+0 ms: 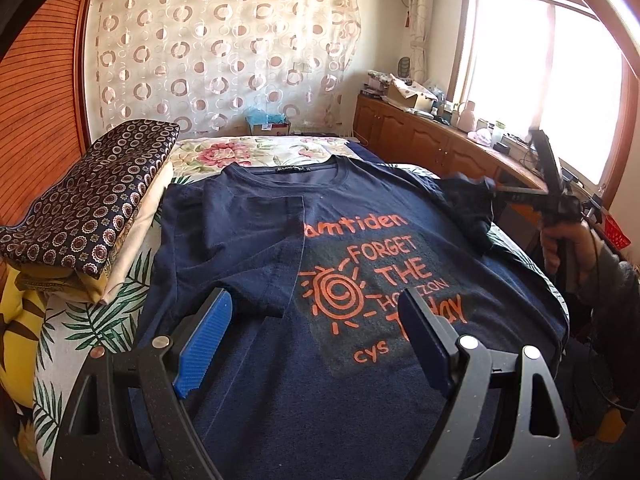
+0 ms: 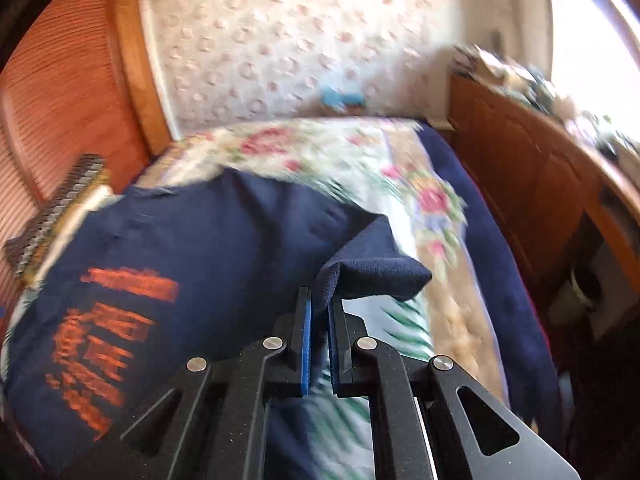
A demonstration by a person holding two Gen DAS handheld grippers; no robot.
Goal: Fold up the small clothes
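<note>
The right gripper (image 2: 320, 320) pinches the T-shirt (image 1: 360, 280) sleeve (image 2: 372, 272), lifted above the bed's (image 2: 440, 208) right edge. The left gripper's (image 1: 316, 336) fingers are spread over the shirt.

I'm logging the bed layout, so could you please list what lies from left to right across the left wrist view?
Folded patterned bedding → navy T-shirt → right gripper pinching its sleeve → wooden cabinets.

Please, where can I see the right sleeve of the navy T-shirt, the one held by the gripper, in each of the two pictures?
Left wrist view: the sleeve is at the upper right, lifted off the bed and pinched by the right gripper.
Right wrist view: the sleeve is at the centre, clamped between the fingers of the right gripper.
Shared landmark: the orange print on the T-shirt.
</note>
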